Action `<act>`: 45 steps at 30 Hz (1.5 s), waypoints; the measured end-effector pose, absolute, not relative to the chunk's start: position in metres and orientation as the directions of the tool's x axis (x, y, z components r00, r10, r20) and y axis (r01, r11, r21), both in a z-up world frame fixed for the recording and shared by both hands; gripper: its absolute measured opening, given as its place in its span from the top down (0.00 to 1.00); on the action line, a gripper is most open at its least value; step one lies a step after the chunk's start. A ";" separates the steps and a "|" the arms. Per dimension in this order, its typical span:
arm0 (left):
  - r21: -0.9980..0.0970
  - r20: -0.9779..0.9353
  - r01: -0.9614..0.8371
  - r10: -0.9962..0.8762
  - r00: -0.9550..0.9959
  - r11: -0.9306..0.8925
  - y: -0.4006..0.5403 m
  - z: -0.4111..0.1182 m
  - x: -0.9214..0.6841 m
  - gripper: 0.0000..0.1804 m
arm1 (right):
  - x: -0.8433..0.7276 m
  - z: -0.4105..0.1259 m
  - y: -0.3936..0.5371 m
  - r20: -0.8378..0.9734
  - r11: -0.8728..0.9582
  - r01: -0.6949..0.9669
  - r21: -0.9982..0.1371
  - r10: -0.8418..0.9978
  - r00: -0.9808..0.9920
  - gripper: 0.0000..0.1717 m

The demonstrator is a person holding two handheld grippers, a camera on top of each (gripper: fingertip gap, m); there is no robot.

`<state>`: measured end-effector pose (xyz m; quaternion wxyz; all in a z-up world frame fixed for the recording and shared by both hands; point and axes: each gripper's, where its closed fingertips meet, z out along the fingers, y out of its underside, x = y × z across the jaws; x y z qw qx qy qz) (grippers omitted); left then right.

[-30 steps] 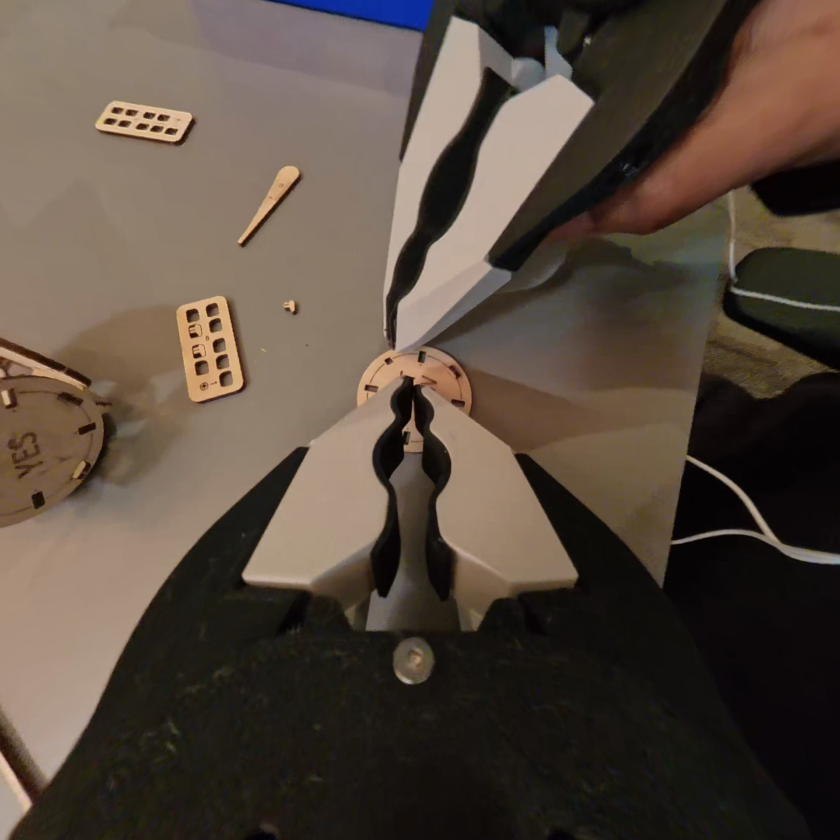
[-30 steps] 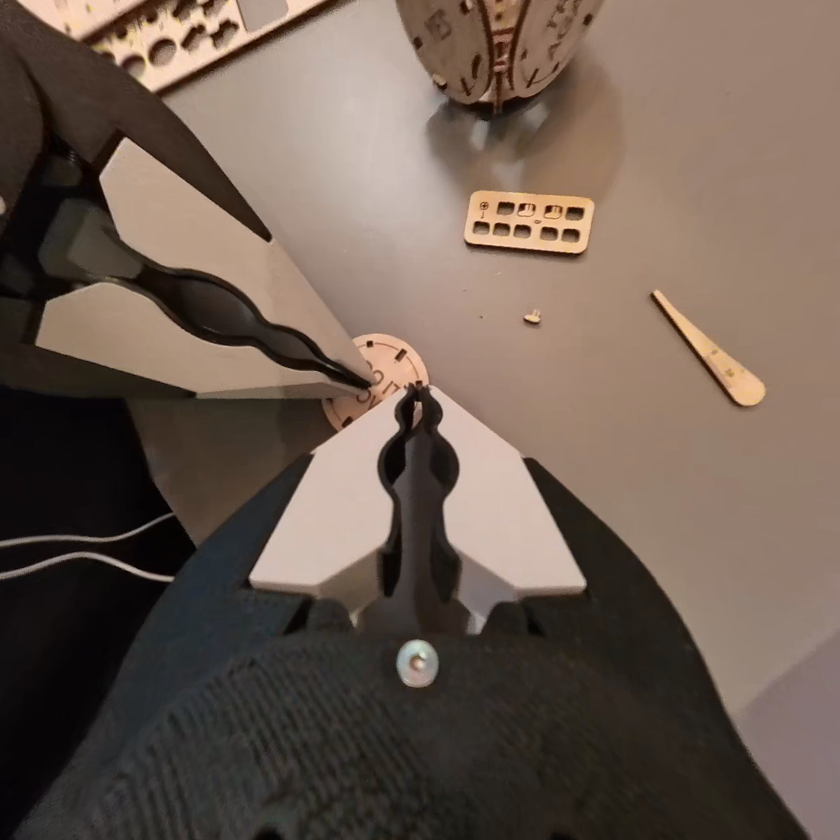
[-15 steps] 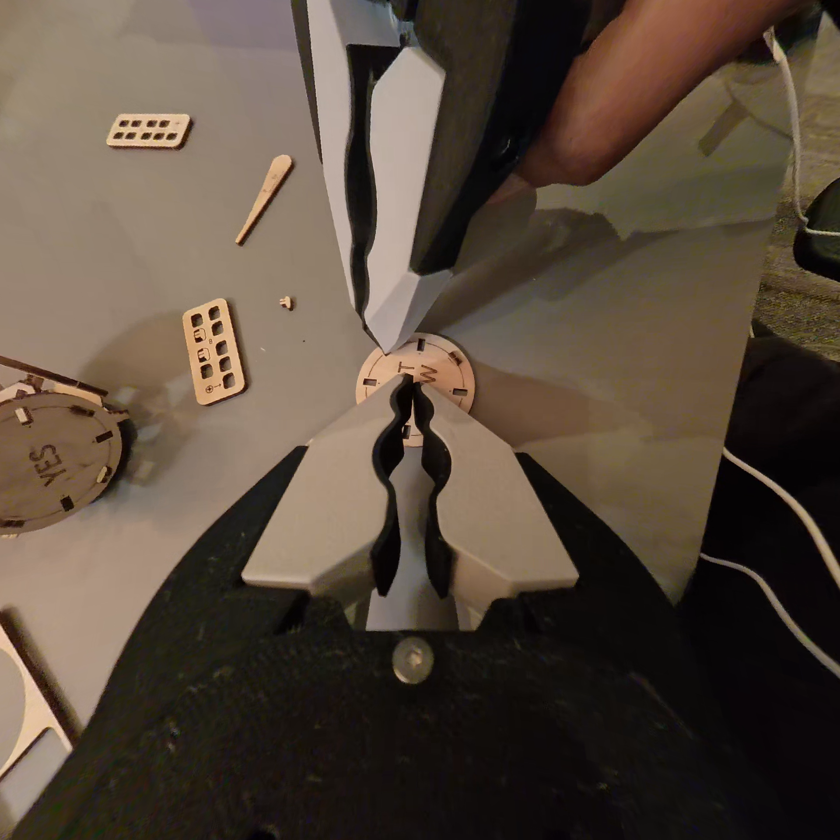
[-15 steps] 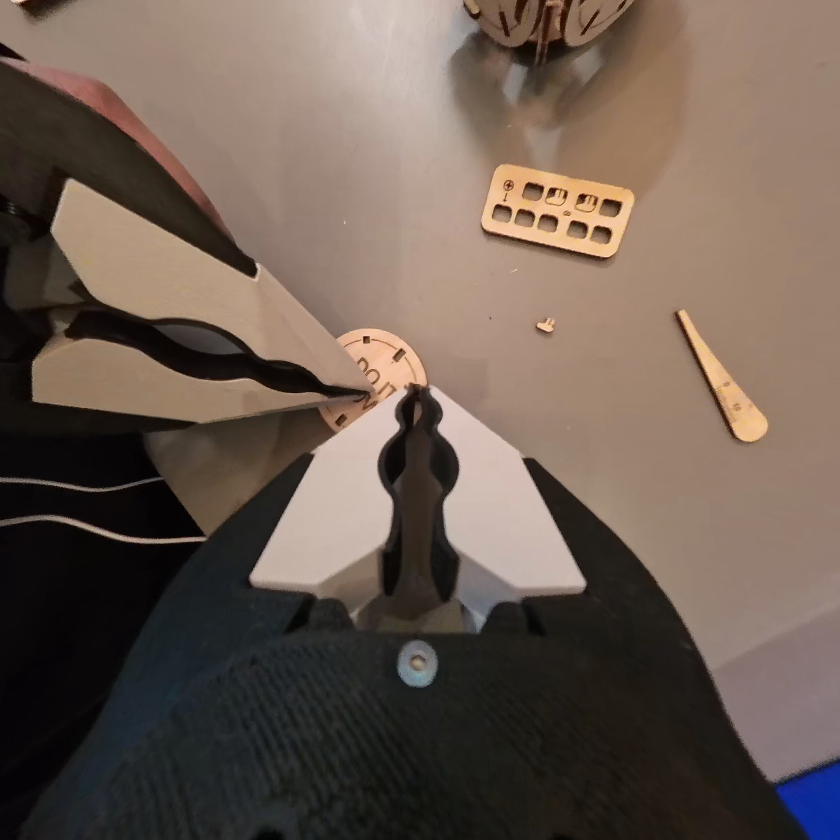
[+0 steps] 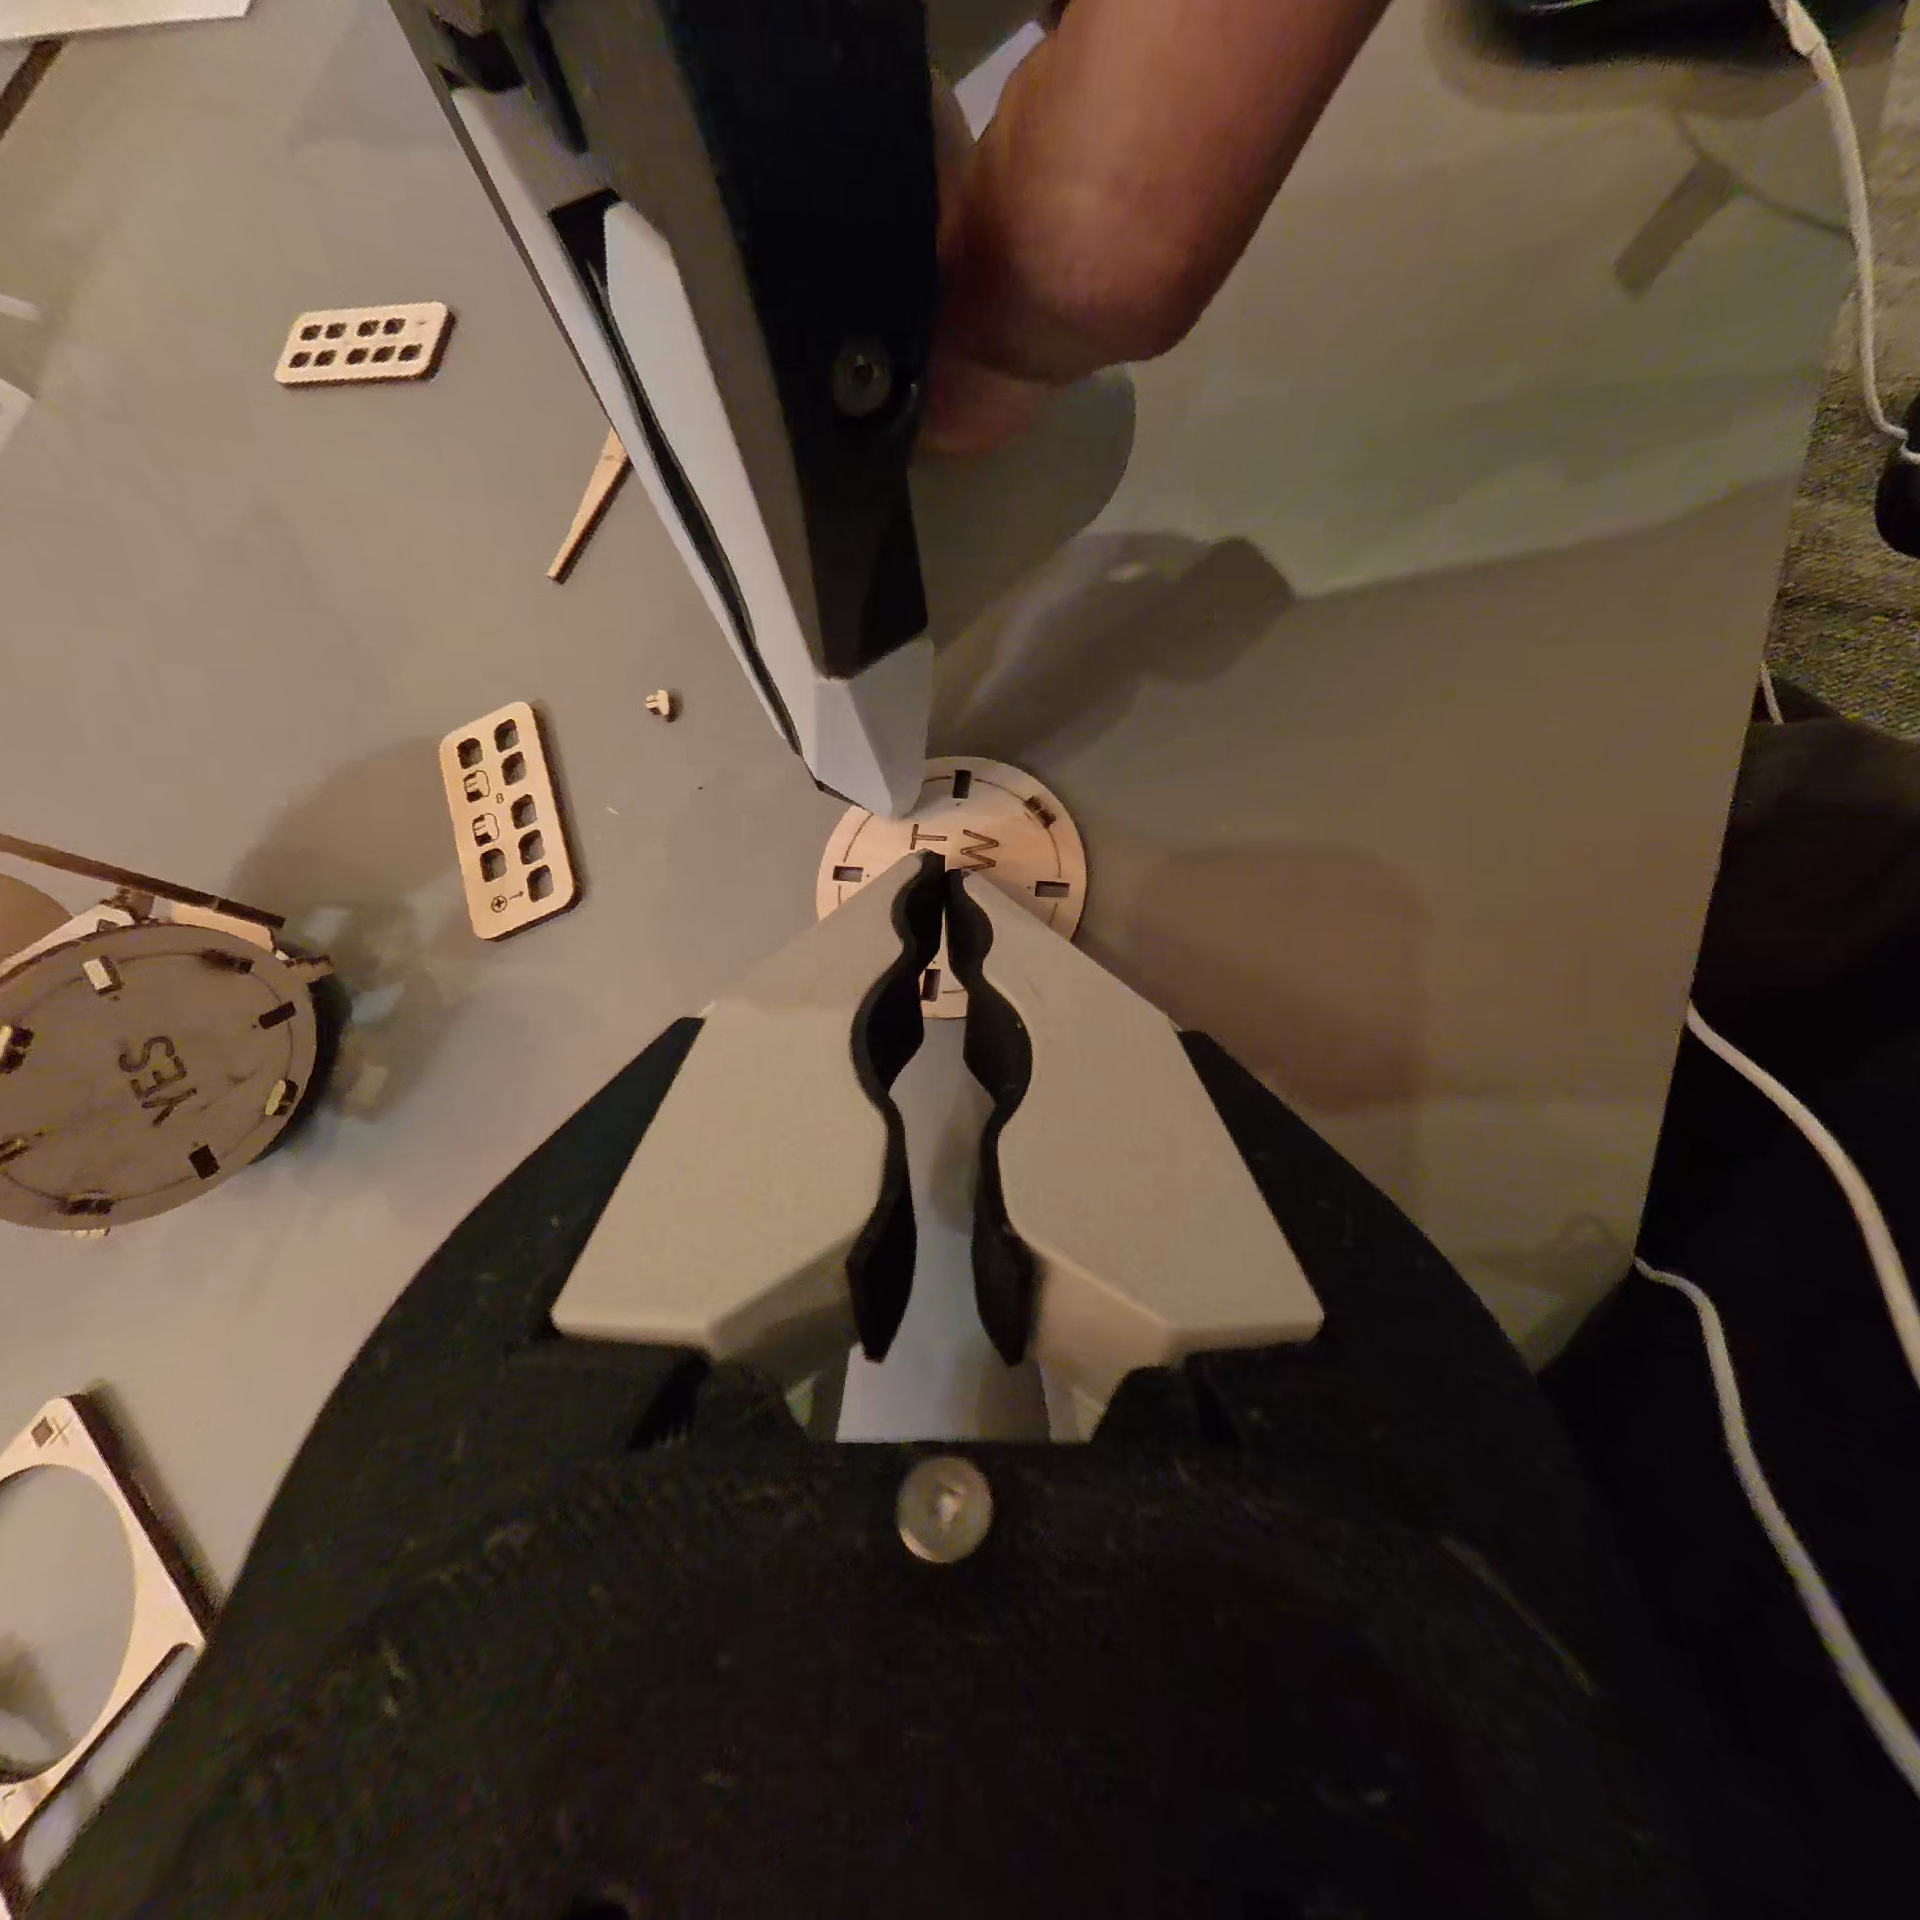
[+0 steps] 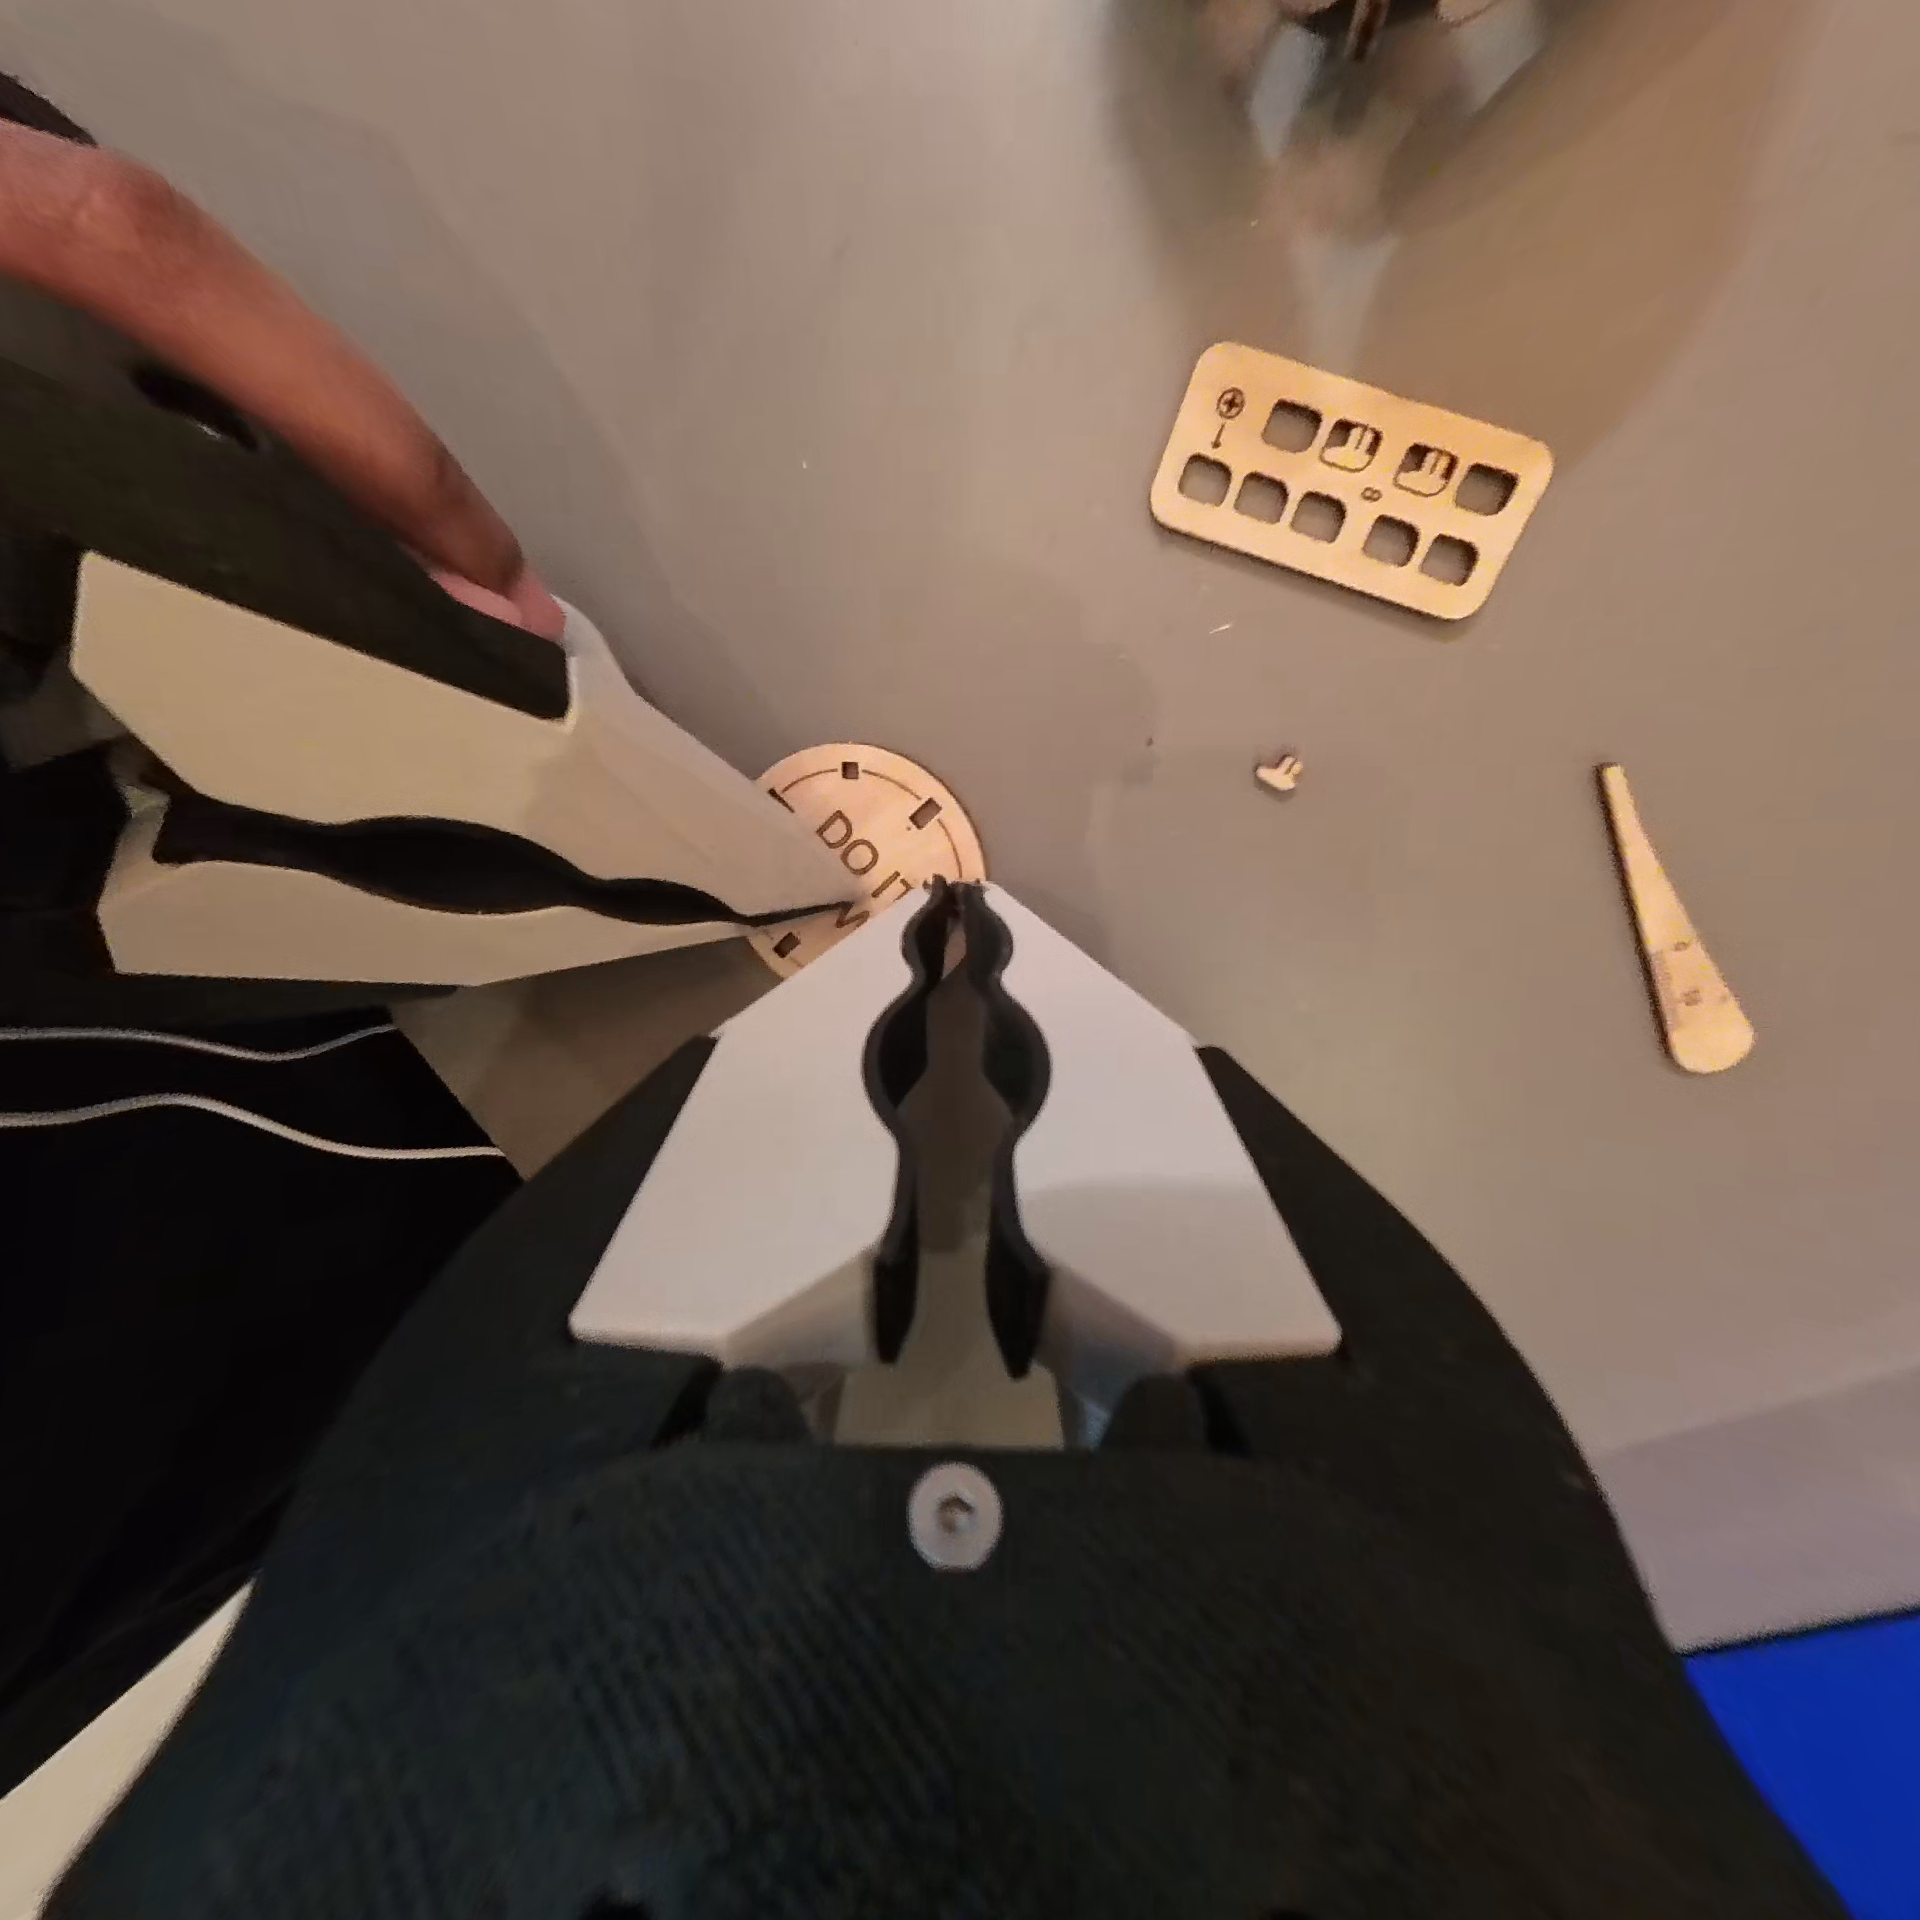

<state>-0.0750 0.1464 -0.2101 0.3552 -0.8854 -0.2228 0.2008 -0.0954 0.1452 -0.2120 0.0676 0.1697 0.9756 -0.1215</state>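
Right tool (image 5: 868,805) has swung upright onto wooden disc (image 5: 1023,862).

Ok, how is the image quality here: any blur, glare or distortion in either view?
Left wrist view: dim, warm light, soft shadows on the table, straight edges bowed by the wide lens, disc sharp. Right wrist view: brighter; the wooden object at the top edge is smeared by blur, while the slotted plate stays crisp.

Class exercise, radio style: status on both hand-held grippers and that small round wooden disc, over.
Left hand-held gripper shut, tips over the small wooden disc. Right hand-held gripper shut, tips at the disc's edge. Disc flat on the grey table. Nothing else close by.
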 end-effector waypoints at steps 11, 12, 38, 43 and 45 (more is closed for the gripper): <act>-0.721 -0.189 0.254 0.536 0.823 -0.645 0.146 -0.210 -0.075 1.00 | -0.098 -0.213 0.146 -0.134 0.926 0.316 -0.204 0.294 -0.946 0.93; -0.721 -0.187 0.256 0.536 0.823 -0.644 0.146 -0.210 -0.075 1.00 | -0.098 -0.213 0.147 -0.127 0.927 0.313 -0.205 0.292 -0.948 0.93; -0.728 -0.167 0.261 0.534 0.829 -0.634 0.147 -0.208 -0.074 1.00 | -0.098 -0.196 0.136 -0.149 0.821 0.367 -0.438 0.336 -0.930 0.99; -0.807 -0.023 0.310 0.550 0.835 -0.504 0.146 -0.192 -0.074 1.00 | -0.111 -0.172 0.136 -0.262 0.616 0.478 -0.626 0.411 -0.873 0.99; -0.817 0.095 0.378 0.546 0.832 -0.434 0.145 -0.187 -0.075 1.00 | -0.112 -0.161 0.134 -0.339 0.500 0.523 -0.690 0.414 -0.845 0.99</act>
